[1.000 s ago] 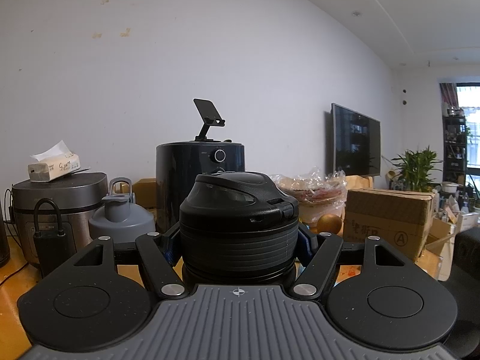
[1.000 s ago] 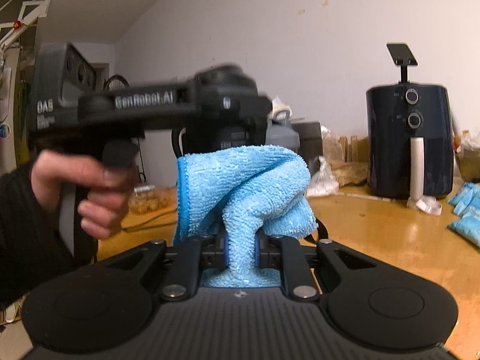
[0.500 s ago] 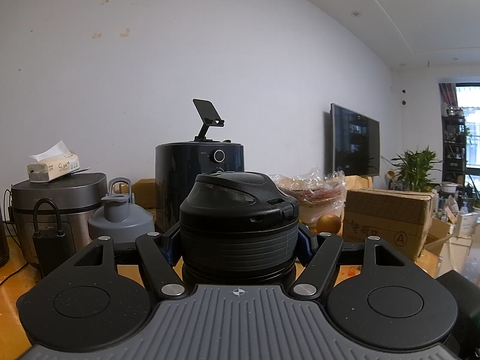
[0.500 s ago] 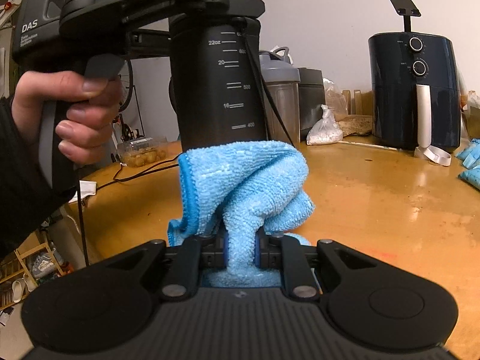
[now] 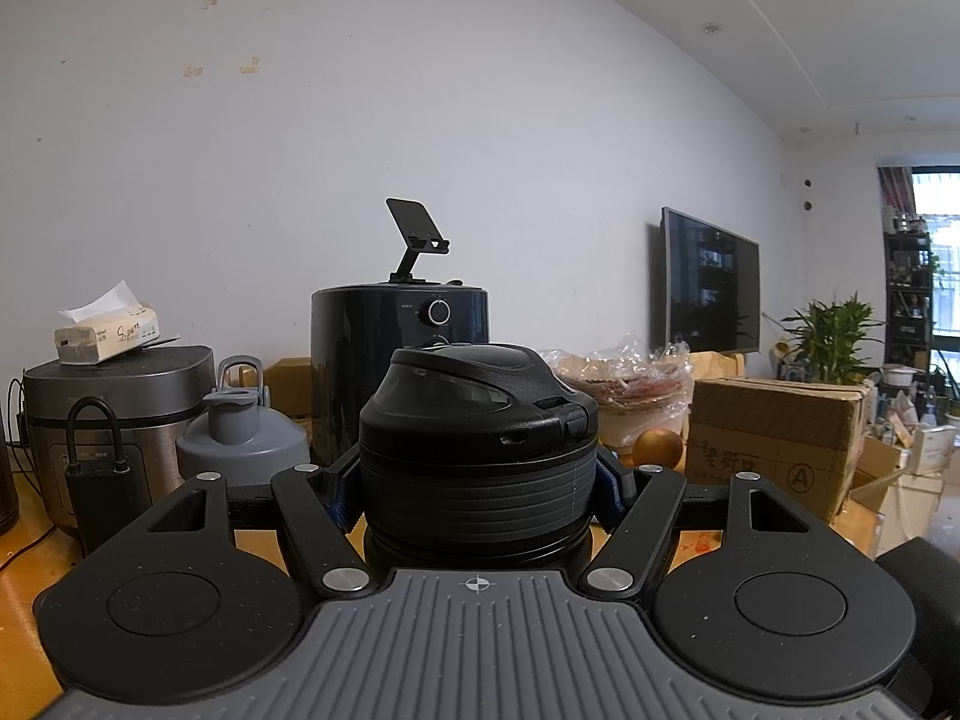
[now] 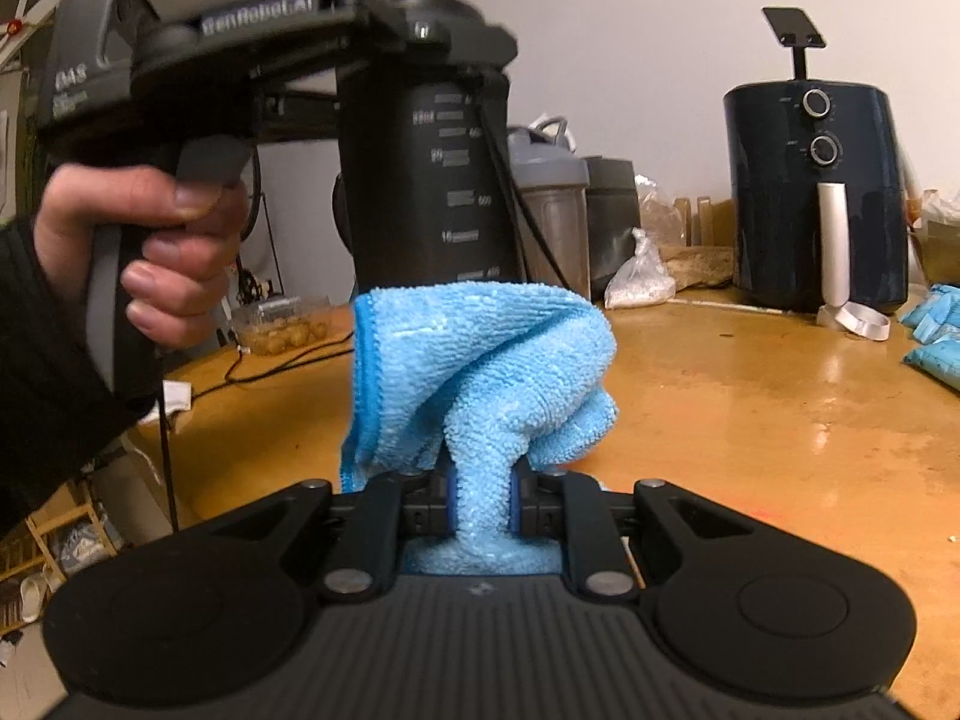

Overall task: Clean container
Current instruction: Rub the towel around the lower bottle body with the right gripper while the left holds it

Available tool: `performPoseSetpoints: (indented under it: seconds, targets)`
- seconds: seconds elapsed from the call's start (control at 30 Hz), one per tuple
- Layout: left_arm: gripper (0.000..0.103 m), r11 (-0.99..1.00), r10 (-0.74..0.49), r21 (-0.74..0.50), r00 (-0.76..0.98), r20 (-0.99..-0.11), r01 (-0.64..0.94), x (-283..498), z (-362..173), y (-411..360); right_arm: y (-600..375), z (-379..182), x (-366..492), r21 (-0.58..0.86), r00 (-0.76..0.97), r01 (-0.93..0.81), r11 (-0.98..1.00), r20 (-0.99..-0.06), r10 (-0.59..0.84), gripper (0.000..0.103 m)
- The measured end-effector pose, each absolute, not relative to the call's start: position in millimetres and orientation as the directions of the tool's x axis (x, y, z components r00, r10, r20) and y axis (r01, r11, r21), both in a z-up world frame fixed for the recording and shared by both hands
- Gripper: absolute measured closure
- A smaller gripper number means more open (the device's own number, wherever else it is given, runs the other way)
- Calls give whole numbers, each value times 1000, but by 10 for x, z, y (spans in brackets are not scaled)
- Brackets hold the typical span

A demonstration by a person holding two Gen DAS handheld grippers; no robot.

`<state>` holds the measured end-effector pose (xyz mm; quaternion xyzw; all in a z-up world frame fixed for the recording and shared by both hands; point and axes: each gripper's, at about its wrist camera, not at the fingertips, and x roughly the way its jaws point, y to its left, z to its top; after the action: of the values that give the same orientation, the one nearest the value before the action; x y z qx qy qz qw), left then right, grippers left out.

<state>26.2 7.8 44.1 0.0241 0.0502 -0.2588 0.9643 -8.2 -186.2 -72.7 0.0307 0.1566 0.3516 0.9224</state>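
Left gripper (image 5: 477,489) is clamped around the ribbed black lid of the container (image 5: 477,438), its blue pads pressing on both sides just under the flip cap. From the right wrist view this same tool appears side-on, a hand (image 6: 150,252) wrapped round its handle with a dark sleeve behind, and the container's dark body (image 6: 429,180) hangs upright below it, white measuring marks down its wall, blurred so the figures are hard to read. Its base seems to be lifted off the wooden table (image 6: 750,396), though the cloth hides the bottom edge.

Right gripper (image 6: 480,507) is pinched tight on a blue microfibre cloth (image 6: 480,372), which bunches up from between the jaws into a folded mound. The top of that mound sits right at the lower part of the container; whether it touches cannot be told.

Behind stand a grey-lidded shaker bottle (image 6: 549,204), a dark air fryer (image 6: 816,198) with two dials and a phone stand on top, and blue packets (image 6: 936,330) at the right edge. The left wrist view adds a rice cooker (image 5: 114,408) carrying a tissue box (image 5: 108,333), a cardboard box (image 5: 774,444) and a wall television (image 5: 711,282)
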Motion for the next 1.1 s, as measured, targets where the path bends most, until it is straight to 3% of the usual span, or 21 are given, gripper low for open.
performPoseSetpoints:
  seconds: [0.73,1.1]
  targets:
    - [35,864,-497,21,860,-111,502,257,429,82,-2327,-372,-570,172,749,-623,763,-149,646,93]
    - [35,862,-503,12,857,-110,507,270,440,102,-2405,-406,-611,179,756,-613,769,-150,637,93]
